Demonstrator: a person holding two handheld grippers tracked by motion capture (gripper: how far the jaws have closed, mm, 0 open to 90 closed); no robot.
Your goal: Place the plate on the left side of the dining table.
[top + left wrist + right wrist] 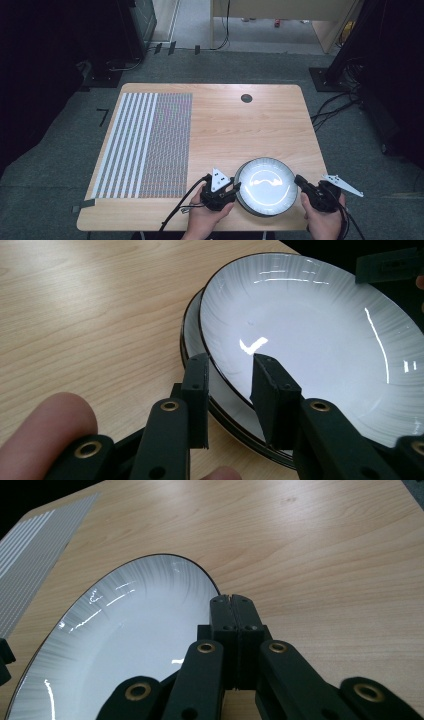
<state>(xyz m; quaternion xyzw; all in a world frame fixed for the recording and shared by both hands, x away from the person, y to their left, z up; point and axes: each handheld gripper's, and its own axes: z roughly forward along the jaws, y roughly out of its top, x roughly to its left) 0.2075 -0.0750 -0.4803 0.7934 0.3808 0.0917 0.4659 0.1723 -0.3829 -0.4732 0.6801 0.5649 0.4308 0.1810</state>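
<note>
Two white plates with dark rims are stacked at the table's near edge. The top plate (265,185) (310,330) (130,630) sits tilted and offset over the lower plate (192,332). My left gripper (234,189) (227,365) straddles the top plate's left rim, one pad inside the dish and one outside under the rim, shut on it. My right gripper (298,180) (232,599) is shut with nothing between its pads. Its tips sit at the top plate's right rim; whether they touch it I cannot tell.
A striped grey and white placemat (145,145) (30,555) covers the left part of the wooden table (250,125). A round cable hole (246,98) sits near the far edge. Cables and dark stands lie on the carpet around the table.
</note>
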